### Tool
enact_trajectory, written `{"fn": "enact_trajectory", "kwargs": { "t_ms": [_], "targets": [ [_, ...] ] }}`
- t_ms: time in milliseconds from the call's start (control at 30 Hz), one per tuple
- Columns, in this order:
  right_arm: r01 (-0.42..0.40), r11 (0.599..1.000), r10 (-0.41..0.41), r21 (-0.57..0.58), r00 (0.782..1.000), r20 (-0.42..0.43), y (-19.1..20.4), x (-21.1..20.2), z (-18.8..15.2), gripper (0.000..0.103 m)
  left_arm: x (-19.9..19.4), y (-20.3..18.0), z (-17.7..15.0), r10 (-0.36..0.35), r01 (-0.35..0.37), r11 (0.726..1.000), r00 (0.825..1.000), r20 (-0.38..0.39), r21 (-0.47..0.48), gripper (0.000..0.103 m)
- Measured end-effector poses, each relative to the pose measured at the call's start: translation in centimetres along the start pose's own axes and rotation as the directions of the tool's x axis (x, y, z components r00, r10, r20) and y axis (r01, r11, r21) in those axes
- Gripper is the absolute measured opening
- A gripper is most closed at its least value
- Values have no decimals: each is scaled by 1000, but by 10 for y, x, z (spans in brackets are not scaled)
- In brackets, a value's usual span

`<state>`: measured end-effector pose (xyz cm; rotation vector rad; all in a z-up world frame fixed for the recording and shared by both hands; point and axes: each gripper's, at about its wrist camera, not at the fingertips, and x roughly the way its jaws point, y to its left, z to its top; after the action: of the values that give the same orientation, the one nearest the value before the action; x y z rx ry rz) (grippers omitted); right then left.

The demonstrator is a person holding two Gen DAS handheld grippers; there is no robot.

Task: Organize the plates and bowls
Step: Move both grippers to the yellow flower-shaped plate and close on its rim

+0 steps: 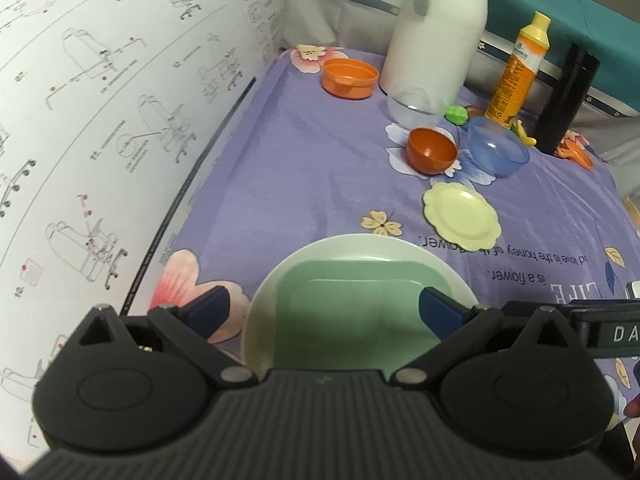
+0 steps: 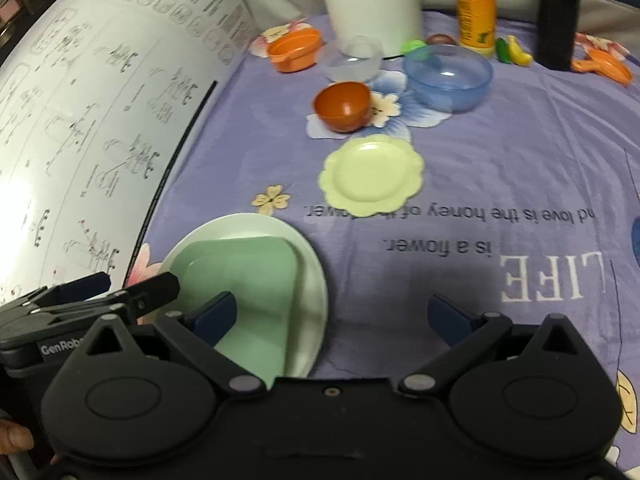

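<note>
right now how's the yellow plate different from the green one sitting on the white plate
The yellow plate is round with a scalloped, flower-like rim; the green plate is squarish with rounded corners. The yellow plate lies alone, directly on the purple cloth, while the green plate is stacked on the white plate. The green one looks larger, though it is nearer the cameras. Both lie flat and empty.

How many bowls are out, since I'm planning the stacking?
3: an orange bowl at the back left by the white bottle, a small brown-orange bowl mid-cloth, and a blue bowl to its right. More may be hidden.
</note>
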<state>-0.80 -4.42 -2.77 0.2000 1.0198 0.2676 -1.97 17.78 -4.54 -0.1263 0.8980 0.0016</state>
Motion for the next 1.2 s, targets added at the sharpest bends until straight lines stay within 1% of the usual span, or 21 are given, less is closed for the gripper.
{"fn": "enact_trajectory", "kwargs": {
  "t_ms": [200,500,600,733,900,967,1000,1033,1100,1133,1167,1200],
  "targets": [
    [26,999,-26,43,1000,5,-20,1,1,103,11,-17,8,-14,14,999,1000,7,38,103],
    [73,988,-77,136,997,25,-59,7,17,103,43,-41,38,-27,25,997,999,23,75,103],
    [79,983,-85,165,996,26,-72,13,28,103,58,-53,46,-32,30,995,999,12,97,103],
    [88,981,-96,171,995,39,-82,22,42,103,78,-69,54,-36,37,991,999,-10,128,103],
    [62,977,-72,205,997,41,-89,37,58,103,100,-85,61,-47,52,985,998,-39,162,103],
    [50,975,-60,217,997,40,-91,45,65,103,110,-91,65,-58,67,984,997,-57,167,101],
    [39,973,-49,225,998,38,-92,50,69,99,114,-93,66,-64,74,983,996,-67,170,98],
    [29,973,-38,230,999,35,-93,54,71,91,118,-96,68,-71,84,982,994,-79,172,96],
    [5,972,-12,235,1000,27,-94,62,76,88,125,-99,70,-84,99,980,992,-97,172,88],
    [-4,972,-2,236,1000,27,-94,65,79,83,129,-100,71,-87,105,980,991,-106,171,87],
    [-11,972,5,235,1000,26,-94,69,80,79,133,-102,71,-93,112,979,989,-116,169,82],
    [-14,972,8,234,1000,23,-93,72,82,73,137,-103,72,-98,119,979,987,-128,165,75]
  ]
}}
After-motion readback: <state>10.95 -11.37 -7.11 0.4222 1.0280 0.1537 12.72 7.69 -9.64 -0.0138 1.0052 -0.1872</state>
